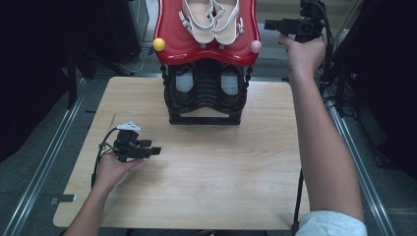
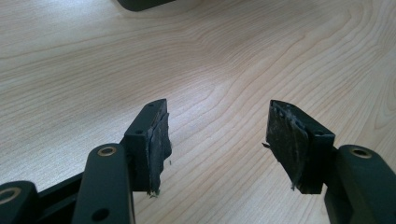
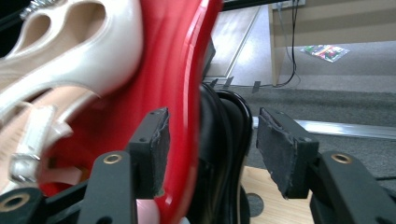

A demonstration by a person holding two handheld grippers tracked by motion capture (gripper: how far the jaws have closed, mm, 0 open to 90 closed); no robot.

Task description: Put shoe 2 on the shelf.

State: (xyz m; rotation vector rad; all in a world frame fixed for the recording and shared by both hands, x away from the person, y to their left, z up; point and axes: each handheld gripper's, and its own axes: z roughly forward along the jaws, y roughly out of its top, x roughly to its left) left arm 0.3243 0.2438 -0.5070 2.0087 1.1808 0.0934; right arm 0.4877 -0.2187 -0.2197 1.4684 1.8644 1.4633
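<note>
Wooden table [image 1: 206, 187]; both grippers [image 1: 142, 151] [image 1: 275, 24] spread, right apparently beside red shelf [image 1: 169, 46].

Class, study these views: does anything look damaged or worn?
Yes: the left hand-held gripper has frayed, peeling rubber pads with ragged edges. The white strappy sandals sit neatly on the red plastic shelf.

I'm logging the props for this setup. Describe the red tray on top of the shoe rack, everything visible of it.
The red tray is glossy, plastic-looking, with a wavy raised rim. It sits level as the top tier of a black shoe rack at the far edge of the wooden table. A pair of white strappy sandals lies in it, side by side. A yellow ball caps its front left corner, a pink one its front right. The right gripper is raised beside its right edge, jaws open; contact cannot be judged.
</note>
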